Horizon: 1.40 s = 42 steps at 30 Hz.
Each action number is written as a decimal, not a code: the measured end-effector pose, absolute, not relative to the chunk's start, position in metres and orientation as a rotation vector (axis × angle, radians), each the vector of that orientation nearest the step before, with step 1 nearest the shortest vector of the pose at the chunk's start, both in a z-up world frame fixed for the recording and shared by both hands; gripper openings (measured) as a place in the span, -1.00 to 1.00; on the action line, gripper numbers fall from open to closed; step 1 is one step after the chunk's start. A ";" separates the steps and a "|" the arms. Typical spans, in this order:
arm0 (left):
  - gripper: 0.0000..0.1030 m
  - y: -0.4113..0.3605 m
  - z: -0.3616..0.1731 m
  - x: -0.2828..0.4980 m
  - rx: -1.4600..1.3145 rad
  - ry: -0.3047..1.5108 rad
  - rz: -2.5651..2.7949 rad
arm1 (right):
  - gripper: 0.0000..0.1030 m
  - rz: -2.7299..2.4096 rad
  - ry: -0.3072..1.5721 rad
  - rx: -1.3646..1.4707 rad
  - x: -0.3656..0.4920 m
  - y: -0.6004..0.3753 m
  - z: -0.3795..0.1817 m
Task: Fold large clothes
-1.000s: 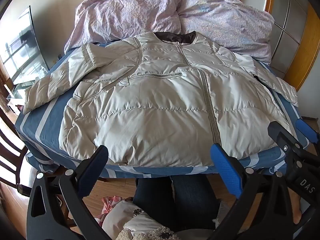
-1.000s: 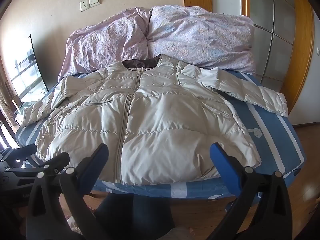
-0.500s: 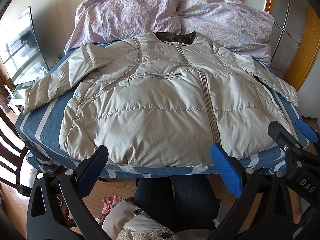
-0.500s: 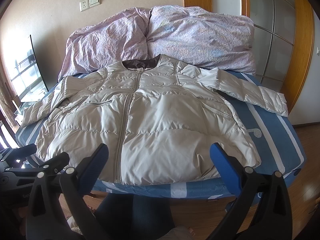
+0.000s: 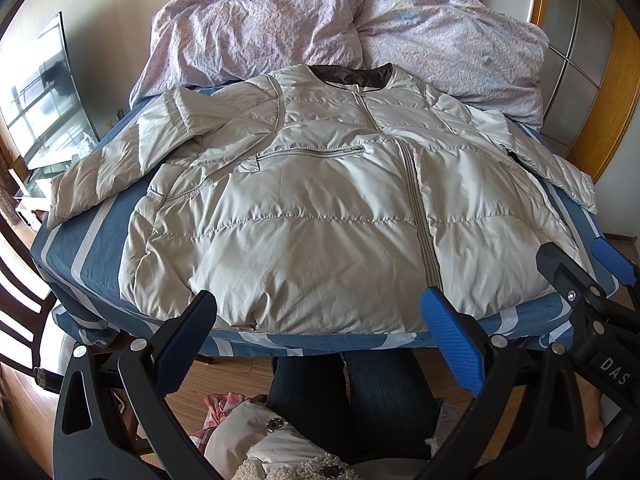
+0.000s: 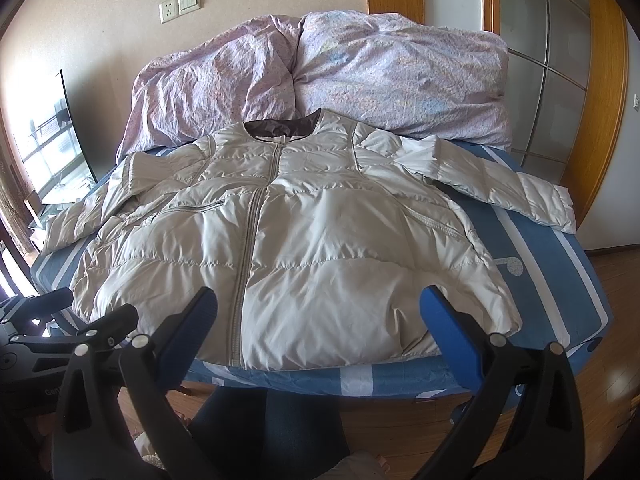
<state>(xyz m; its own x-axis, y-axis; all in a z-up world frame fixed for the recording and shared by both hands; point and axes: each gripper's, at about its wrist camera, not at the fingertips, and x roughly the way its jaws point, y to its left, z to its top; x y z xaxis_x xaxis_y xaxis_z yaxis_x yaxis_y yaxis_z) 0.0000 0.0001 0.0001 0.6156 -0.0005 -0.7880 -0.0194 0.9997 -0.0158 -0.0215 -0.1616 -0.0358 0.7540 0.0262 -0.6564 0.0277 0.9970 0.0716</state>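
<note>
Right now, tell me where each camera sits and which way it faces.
Left wrist: on the left gripper at the bed's foot, facing the padded jacket; the person's legs show below.
Right wrist: on the right gripper, further right, facing the headboard end; the left gripper shows at lower left.
Shared: jacket, lilac duvet, striped sheet.

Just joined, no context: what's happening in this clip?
A person stands at the foot of a bed, holding a two-finger gripper in each hand. A pale puffer jacket lies spread flat and zipped on the blue striped sheet, both sleeves out to the sides, collar toward the rumpled purple duvet. The left gripper and right gripper are both open, held just short of the jacket's hem, touching nothing. No fold has been made yet.
</note>
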 end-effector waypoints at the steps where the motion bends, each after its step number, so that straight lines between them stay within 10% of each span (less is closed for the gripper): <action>1: 0.97 0.000 0.000 0.000 -0.024 0.907 0.010 | 0.96 -0.001 0.717 0.078 -0.022 -0.161 -0.036; 42: 0.97 0.007 -0.004 0.023 -0.040 0.913 -0.001 | 0.96 -0.088 0.678 0.353 0.032 -0.270 -0.041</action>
<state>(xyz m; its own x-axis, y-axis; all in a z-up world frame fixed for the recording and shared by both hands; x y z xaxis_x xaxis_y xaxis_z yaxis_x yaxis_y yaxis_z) 0.0231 0.0073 -0.0037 0.6116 -0.0175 -0.7910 -0.0162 0.9993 -0.0346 0.0323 -0.2699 -0.0409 0.7779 0.0344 -0.6274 0.1932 0.9371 0.2909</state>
